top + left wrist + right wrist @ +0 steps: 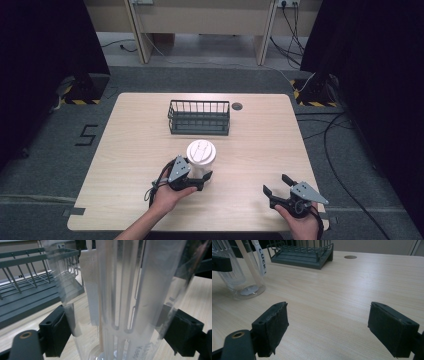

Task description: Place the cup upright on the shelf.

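High view: the left gripper [204,176] has its jaws around the base of the cup [201,157], which stands upright on the worktop [260,150]; the right gripper [275,186] holds nothing, jaws spread wide, well apart from the cup.

Left gripper view: the cup [125,300] stands between the jaws, both pads touching its clear wall; a rack [27,290] lies beyond the left jaw.

Right gripper view: jaws wide open over bare worktop; the cup [239,272] stands beyond the left jaw.

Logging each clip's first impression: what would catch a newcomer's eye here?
The clear plastic cup with a white lid stands near the middle of the wooden table, gripped between the jaws of the left tongs. Behind it sits a dark wire basket toward the far edge. The right tongs rest open near the front right, holding nothing.
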`<state>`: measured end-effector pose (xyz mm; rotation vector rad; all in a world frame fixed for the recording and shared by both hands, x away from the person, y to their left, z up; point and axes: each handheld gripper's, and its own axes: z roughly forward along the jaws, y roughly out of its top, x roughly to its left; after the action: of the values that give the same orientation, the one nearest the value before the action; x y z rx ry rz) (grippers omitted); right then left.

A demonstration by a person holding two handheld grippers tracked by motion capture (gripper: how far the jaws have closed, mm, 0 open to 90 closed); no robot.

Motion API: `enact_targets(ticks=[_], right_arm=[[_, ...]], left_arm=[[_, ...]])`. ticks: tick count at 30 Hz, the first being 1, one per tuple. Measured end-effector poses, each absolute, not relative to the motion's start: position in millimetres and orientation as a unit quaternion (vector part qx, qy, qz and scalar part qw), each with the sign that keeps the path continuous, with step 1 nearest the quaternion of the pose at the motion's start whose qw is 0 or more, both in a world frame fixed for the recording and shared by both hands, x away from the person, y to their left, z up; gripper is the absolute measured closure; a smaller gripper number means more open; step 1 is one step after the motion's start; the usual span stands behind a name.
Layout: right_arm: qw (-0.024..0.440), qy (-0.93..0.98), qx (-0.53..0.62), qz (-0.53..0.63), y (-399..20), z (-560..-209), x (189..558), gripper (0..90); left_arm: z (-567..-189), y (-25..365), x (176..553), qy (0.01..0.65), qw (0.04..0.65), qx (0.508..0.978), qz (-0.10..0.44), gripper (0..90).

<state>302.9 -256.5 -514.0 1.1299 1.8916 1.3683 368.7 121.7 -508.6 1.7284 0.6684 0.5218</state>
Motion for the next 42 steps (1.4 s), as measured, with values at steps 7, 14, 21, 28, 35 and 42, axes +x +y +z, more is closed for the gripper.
enact_targets(ticks=[7,14,21,28,35,42], right_arm=[[0.27,0.702,0.42,0.509,-256.7,-514.0,302.8,17.0],[0.269,0.701,0.42,0.509,-256.9,-514.0,302.8,17.0],[0.269,0.701,0.42,0.51,-257.0,-514.1,303.0,17.0],[0.269,0.701,0.42,0.51,-257.0,-514.0,302.8,17.0],[0.269,0.7,0.421,0.51,-257.0,-514.1,303.0,17.0],[0.268,0.7,0.421,0.51,-257.0,-514.0,303.0,17.0]], left_arm=[[-508.5,121.9,367.4,0.285,0.573,0.737,0.22,17.6],[-503.0,123.4,368.0,0.287,0.571,0.737,0.22,17.7],[-496.9,126.5,370.3,0.294,0.571,0.734,0.221,17.7],[-486.9,128.0,372.8,0.295,0.572,0.73,0.23,17.8],[-475.7,130.2,379.9,0.295,0.573,0.726,0.242,17.8],[-466.8,129.8,386.7,0.291,0.568,0.727,0.253,17.8]])
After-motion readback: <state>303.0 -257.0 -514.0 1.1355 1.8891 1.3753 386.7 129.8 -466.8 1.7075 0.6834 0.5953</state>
